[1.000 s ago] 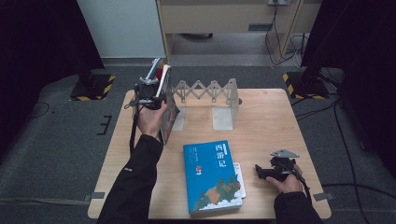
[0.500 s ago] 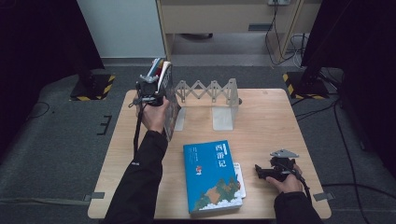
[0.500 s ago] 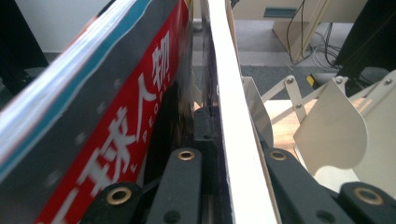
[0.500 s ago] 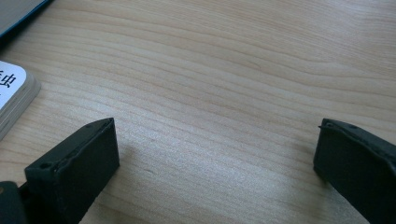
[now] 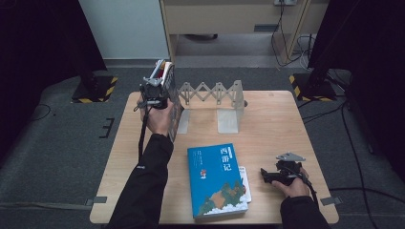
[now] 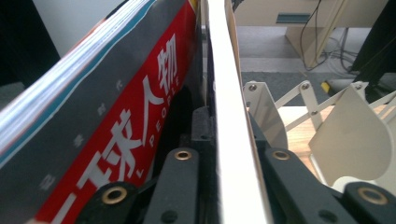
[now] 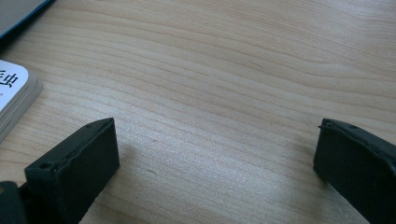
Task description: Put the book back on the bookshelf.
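High view: the left gripper [image 5: 154, 90] is held at the far left corner of the table [image 5: 282, 119], beside the left end plate of a metal accordion book rack [image 5: 213, 94]. A magazine [image 5: 167, 76] with a red and grey cover is carried upright in it, just at that end plate. A blue book [image 5: 217, 180] is seen lying flat near the front edge, on top of a smaller white book [image 5: 245, 183]. The right gripper [image 5: 267, 174] is rested on the table just right of these books.

Left gripper view: the jaws are seen pinched on a thin white sheet edge [image 6: 229, 140], part of the magazine [image 6: 121, 135], whose red cover leans away to the left. The jaws have just been opening slightly, with the magazine between them. The pale rack plates [image 6: 350, 135] are seen to the right.

Right gripper view: the jaws are spread wide over bare wood [image 7: 224, 93], with nothing between them. The corner of the white book [image 7: 14, 93] is seen at the left edge.
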